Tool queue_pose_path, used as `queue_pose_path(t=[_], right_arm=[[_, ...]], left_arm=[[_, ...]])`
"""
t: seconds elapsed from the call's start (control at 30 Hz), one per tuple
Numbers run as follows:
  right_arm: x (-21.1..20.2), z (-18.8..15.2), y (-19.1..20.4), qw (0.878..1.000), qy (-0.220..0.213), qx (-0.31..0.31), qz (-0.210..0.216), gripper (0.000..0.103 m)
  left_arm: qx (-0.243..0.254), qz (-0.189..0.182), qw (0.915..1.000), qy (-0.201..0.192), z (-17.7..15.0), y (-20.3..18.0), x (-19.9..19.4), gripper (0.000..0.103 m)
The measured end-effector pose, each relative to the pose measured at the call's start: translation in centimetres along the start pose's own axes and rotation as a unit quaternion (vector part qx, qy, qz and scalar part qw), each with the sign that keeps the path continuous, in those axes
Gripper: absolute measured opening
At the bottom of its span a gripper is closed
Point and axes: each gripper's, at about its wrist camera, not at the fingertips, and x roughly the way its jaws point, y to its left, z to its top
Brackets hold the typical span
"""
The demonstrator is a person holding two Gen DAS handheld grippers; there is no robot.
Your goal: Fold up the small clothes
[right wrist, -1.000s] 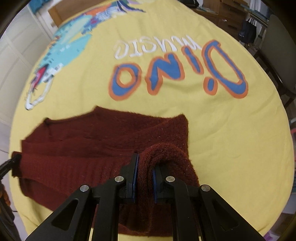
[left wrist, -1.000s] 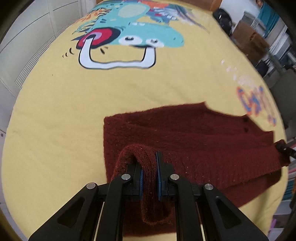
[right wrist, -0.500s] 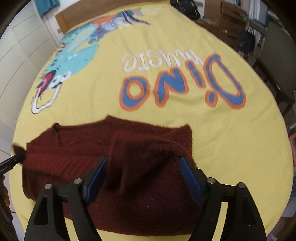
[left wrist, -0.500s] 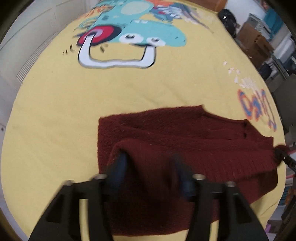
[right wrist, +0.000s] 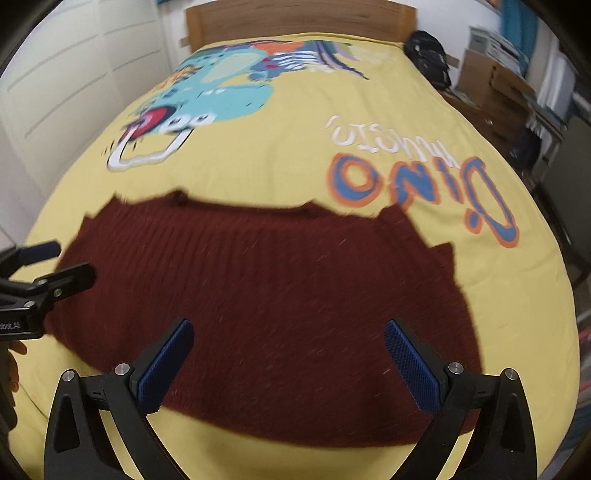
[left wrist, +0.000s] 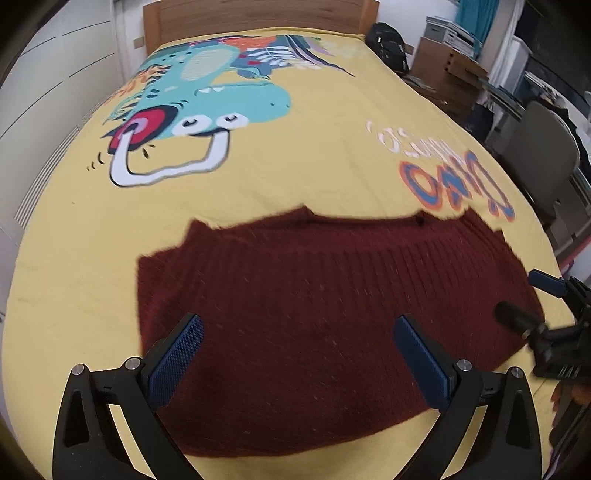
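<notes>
**Both claws spread wide above the maroon knit**

Here the left claw (left wrist: 297, 334) hangs with its fingers far apart, the blue pads (left wrist: 177, 360) bare and nothing between them. The right claw (right wrist: 288, 334) is spread just as wide, its blue pads (right wrist: 410, 365) likewise holding nothing. Each claw shows at the edge of the other's view, at opposite ends of the garment.

Below both lies the dark red knitted sweater (left wrist: 325, 306), stretched sideways across the near part of the bed, its ribbing running front to back. Its far edge is uneven, with small peaks.

The sweater rests on a yellow bedspread (left wrist: 295, 162) printed with a teal dinosaur (left wrist: 207, 96) and orange-rimmed blue lettering (right wrist: 421, 184). Farther off stands a wooden headboard (left wrist: 258, 16). To the right of the bed are a black bag (left wrist: 388, 40) and cardboard boxes (left wrist: 447, 70).
</notes>
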Motion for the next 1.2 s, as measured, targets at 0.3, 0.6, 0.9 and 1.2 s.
queue_pose_path(t=[0.3, 0.6, 0.9, 1.2], right_arm=[[4.3, -4.8, 1.4, 0.999, 0.035, -0.019, -0.03, 0.103], [4.0, -5.7, -5.0, 0.997, 0.033, 0.053, -0.035, 0.103], [4.7, -7.0, -6.3, 0.997, 0.015, 0.068, -0.034, 0.103], [4.8, -7.8, -5.8, 0.997, -0.003, 0.069, -0.034, 0.103]], left_arm=[[0.01, 0.027, 0.9985, 0.046, -5.0, 0.3, 4.9, 0.102], [-0.006, 0.05, 0.9982, 0.033, -6.6, 4.9, 4.7, 0.102], [-0.015, 0.054, 0.9981, 0.024, -6.9, 6.3, 5.3, 0.102], [-0.023, 0.064, 0.9977, 0.009, -7.2, 6.3, 5.1, 0.102]])
